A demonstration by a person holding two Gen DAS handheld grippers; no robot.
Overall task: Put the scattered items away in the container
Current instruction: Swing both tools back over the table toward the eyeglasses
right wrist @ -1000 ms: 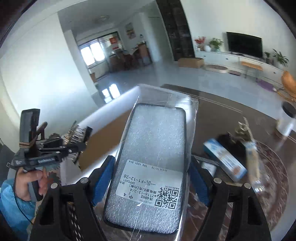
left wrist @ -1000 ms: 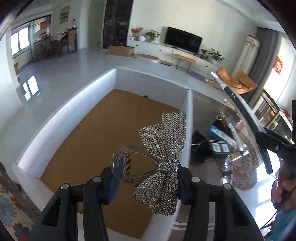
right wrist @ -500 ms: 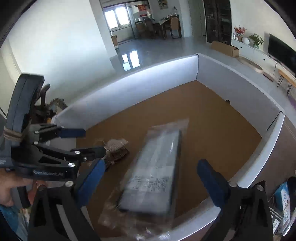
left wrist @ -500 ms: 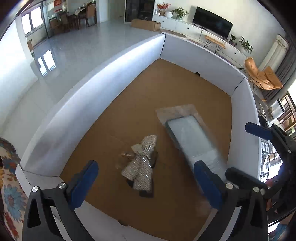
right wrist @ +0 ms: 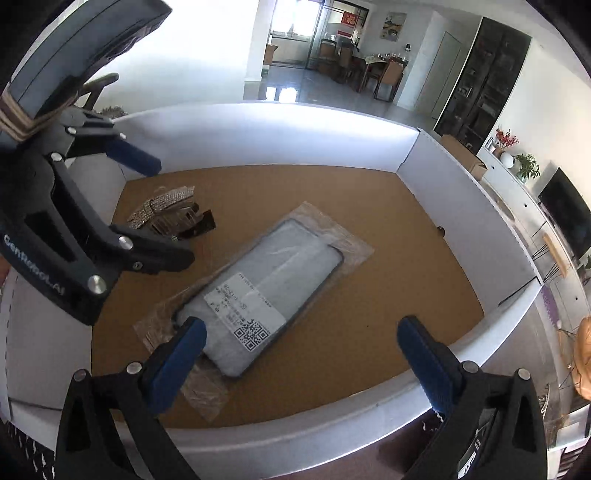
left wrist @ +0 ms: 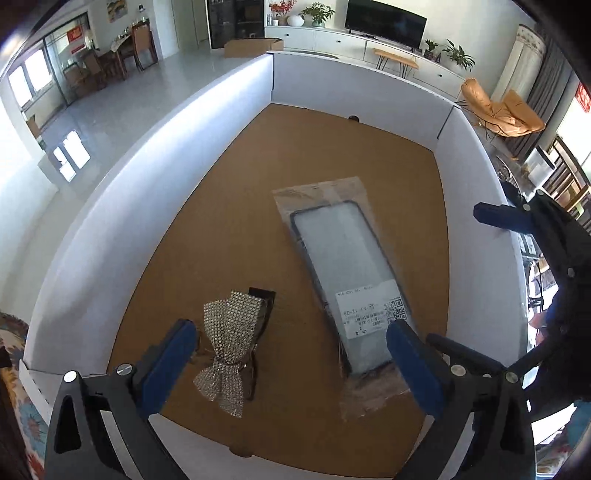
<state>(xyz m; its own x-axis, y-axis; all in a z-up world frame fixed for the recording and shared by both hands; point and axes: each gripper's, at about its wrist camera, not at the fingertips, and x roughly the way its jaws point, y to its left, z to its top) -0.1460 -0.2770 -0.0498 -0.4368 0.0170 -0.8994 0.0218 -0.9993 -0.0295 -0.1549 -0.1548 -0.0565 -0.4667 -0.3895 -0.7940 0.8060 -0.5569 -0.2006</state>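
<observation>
A white-walled box (left wrist: 155,155) (right wrist: 458,184) with a brown cardboard floor fills both views. On its floor lie a rhinestone bow hair clip (left wrist: 229,339) (right wrist: 162,206) and a phone case in a clear bag (left wrist: 343,273) (right wrist: 266,288), side by side and apart. My left gripper (left wrist: 288,354) hangs open above the box's near edge, the bow just inside its left finger. My right gripper (right wrist: 303,350) is open over the case's labelled end, nothing pressed between its pads. The left gripper (right wrist: 147,206) also shows in the right wrist view, above the bow.
Beyond the box lie a tiled living-room floor, a TV cabinet (left wrist: 380,33), an orange chair (left wrist: 498,110) and a cardboard carton (left wrist: 251,46). A patterned rug (left wrist: 14,387) borders the box on the left. The right gripper's arm (left wrist: 546,243) reaches over the box's right wall.
Both grippers have let go: the bow clip and the bagged phone case dropped from the jaws onto the box floor. Both grippers came lower over the box, jaws wide apart.
</observation>
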